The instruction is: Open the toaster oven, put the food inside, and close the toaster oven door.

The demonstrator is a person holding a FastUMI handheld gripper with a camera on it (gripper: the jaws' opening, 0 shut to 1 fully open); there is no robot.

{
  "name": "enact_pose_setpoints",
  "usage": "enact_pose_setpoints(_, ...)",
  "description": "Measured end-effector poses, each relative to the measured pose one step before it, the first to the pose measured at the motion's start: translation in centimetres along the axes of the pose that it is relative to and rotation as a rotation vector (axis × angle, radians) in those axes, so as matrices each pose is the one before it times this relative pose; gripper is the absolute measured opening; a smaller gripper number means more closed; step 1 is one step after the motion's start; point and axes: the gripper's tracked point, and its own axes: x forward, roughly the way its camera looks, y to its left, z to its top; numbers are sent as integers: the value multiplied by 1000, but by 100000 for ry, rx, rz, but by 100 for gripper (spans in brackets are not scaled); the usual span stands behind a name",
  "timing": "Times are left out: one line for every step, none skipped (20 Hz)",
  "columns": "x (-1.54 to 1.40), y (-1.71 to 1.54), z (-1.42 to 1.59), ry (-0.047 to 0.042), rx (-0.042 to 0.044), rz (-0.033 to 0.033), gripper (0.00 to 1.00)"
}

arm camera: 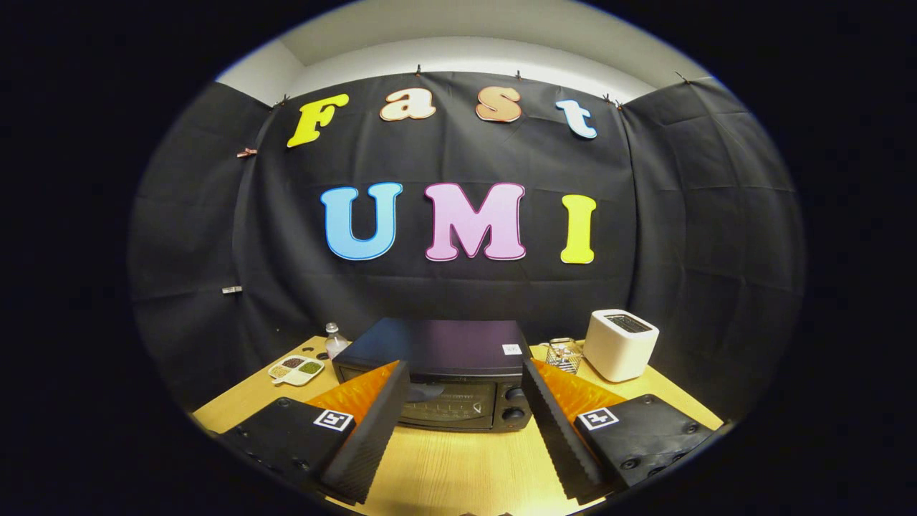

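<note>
Gripper (466,383) held wide open, gripping nothing, raised above the wooden table (458,466). Toaster oven (438,373) stood straight ahead, centred between the fingers and just beyond their tips, long axis lying crosswise to the line of approach, front face turned toward the tool. Door (440,408) judged shut: dark glass panel upright, two knobs (513,403) stacked beside it. Casing dark, boxy, flat-topped. Divided dish of food (296,369) lay off to one side of the oven, near a small bottle (334,340); white toaster (620,344) off to the other.
</note>
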Motion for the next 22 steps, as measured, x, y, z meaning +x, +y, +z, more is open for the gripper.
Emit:
enact_pose_setpoints(613, 270, -656, 2018, 1122, -337, 97)
enact_pose_setpoints(711, 306, -629, 1714, 1194, -288, 97)
enact_pose_setpoints(799, 279, -505, 2138, 872, -592, 97)
enact_pose_setpoints(972, 253, -412, 1770, 453, -453, 97)
enact_pose_setpoints(951, 354, -347, 1407, 339, -357, 98)
enact_pose_setpoints(956, 486, -128, 956, 342, 26, 98)
enact_pose_setpoints(961, 462, -147, 1158, 410, -249, 98)
enact_pose_setpoints(944, 551, -79, 661, 108, 10, 99)
enact_pose_setpoints(933, 522, -40, 451, -223, -165, 100)
enact_pose_setpoints(842, 601, 2, 254, -400, -209, 100)
enact_pose_setpoints(858, 544, -144, 270, -549, -275, 100)
enact_pose_setpoints(742, 642, -164, 449, -555, -17, 100)
enact_pose_setpoints(760, 644, -298, 517, -696, 65, 100)
enact_pose_setpoints(613, 543, -410, 1151, -472, -16, 100)
enact_pose_setpoints(552, 548, -627, 1688, -155, 204, 100)
enact_pose_setpoints(557, 439, -507, 1358, -238, 102, 100)
enact_pose_setpoints(443, 346, -386, 837, -989, -420, 100)
enact_pose_setpoints(545, 127, -515, 798, -1781, -705, 100)
enact_pose_setpoints(462, 148, -693, 1087, -1739, -326, 100)
enact_pose_setpoints(446, 253, -667, 1602, -1246, 241, 100)
enact_pose_setpoints(353, 124, -804, 1797, -1313, 128, 100)
enact_pose_setpoints(186, -37, -564, 1571, -401, -17, 100)
